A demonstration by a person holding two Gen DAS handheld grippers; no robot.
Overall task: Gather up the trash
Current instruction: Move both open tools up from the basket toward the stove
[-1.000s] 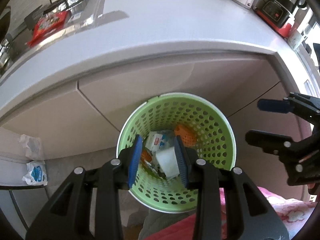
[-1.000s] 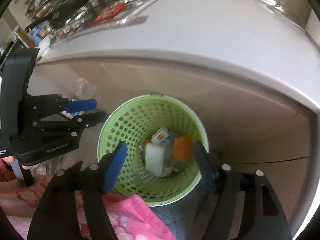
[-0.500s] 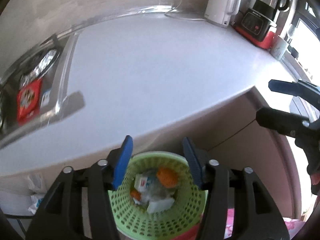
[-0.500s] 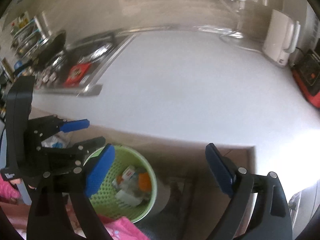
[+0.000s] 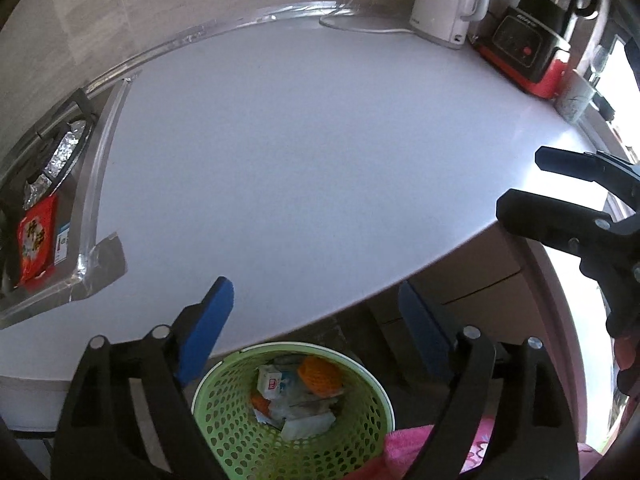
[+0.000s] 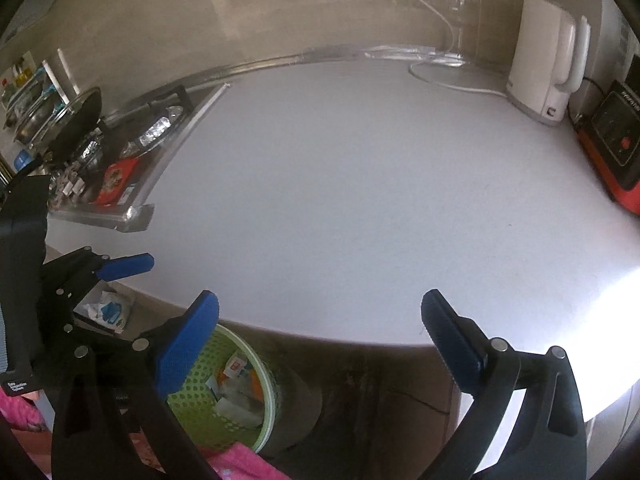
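A green perforated bin (image 5: 240,432) stands on the floor below the counter edge; it holds a small white carton (image 5: 269,383), an orange piece (image 5: 320,374) and white wrappers. It also shows in the right wrist view (image 6: 208,412). My left gripper (image 5: 316,312) is open and empty, raised above the bin over the front edge of the white countertop (image 5: 300,140). My right gripper (image 6: 320,324) is open and empty, over the counter edge to the right of the bin. A red packet (image 5: 36,236) lies on the steel hob at the left.
A white kettle (image 5: 444,0) and a red-and-black appliance (image 5: 528,48) stand at the back right, with a mug (image 5: 576,98) beside them. A hob with foil and pans (image 6: 96,140) is at the left. Crumpled white-blue wrappers (image 6: 108,310) lie below the counter. Pink cloth (image 5: 480,448) is near the bin.
Both grippers have risen from over the bin to above counter level and opened wider. The white item seen between the left fingers a second ago now lies in the bin.
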